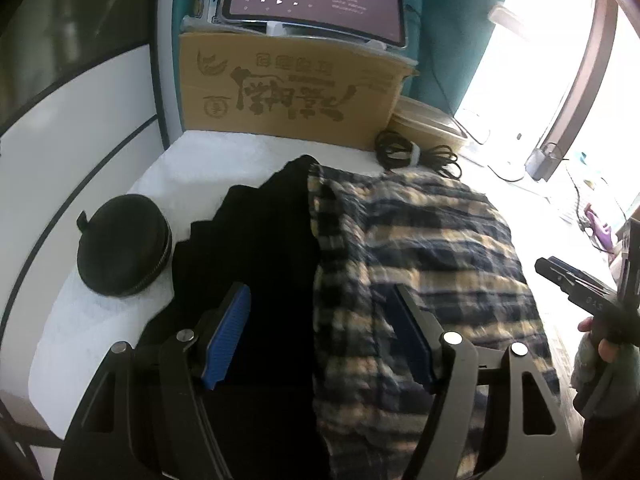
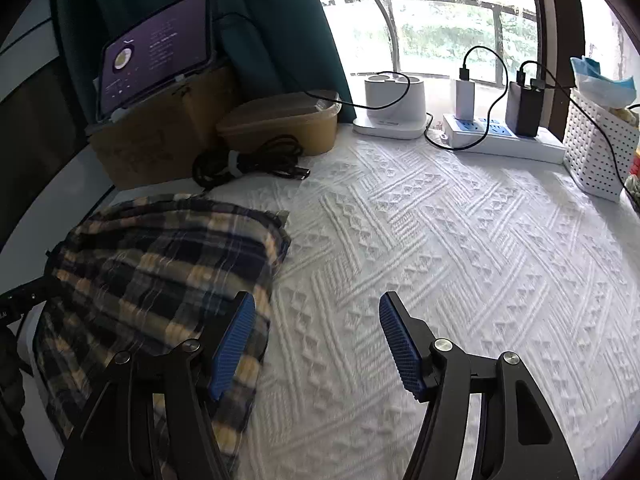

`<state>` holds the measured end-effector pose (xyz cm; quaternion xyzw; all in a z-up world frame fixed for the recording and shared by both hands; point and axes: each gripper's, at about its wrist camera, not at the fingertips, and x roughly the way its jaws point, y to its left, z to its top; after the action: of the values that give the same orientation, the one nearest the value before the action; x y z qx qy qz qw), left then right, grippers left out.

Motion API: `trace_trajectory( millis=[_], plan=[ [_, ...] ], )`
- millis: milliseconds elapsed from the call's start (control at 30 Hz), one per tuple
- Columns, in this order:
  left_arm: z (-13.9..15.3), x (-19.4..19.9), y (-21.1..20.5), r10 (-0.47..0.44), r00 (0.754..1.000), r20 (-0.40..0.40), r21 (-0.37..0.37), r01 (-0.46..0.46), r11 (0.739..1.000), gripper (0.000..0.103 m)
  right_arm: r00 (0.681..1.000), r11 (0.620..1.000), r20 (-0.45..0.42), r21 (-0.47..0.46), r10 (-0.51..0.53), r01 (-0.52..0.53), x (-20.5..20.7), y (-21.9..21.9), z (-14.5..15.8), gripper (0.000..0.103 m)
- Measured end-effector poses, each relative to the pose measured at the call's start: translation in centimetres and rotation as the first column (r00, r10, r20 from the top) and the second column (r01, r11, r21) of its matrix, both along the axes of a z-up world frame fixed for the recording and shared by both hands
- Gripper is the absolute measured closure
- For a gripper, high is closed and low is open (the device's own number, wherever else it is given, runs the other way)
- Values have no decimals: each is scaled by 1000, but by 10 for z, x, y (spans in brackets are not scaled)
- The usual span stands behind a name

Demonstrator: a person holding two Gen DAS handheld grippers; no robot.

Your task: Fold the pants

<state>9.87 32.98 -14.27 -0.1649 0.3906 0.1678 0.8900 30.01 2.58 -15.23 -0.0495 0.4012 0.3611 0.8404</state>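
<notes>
The plaid pants (image 2: 160, 280) lie folded near the surface's (image 2: 440, 260) left edge, partly over a black garment (image 1: 256, 240) — both the left tool (image 1: 320, 320) and right tool (image 2: 316, 332) gape wide, holding nothing.

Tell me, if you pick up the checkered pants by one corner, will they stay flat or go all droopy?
Probably droopy: the checkered pants lie in soft wrinkles, like thin cloth. They look light, so a corner should lift easily. They may slide off the black garment beneath them.
</notes>
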Motion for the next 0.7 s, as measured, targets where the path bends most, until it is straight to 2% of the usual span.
trace_trajectory(
  millis=[700],
  plan=[
    [7, -42, -64, -67, 998, 13, 53, 66, 996, 32, 999, 1000, 42, 21, 8, -9, -63, -52, 16, 37]
  ],
)
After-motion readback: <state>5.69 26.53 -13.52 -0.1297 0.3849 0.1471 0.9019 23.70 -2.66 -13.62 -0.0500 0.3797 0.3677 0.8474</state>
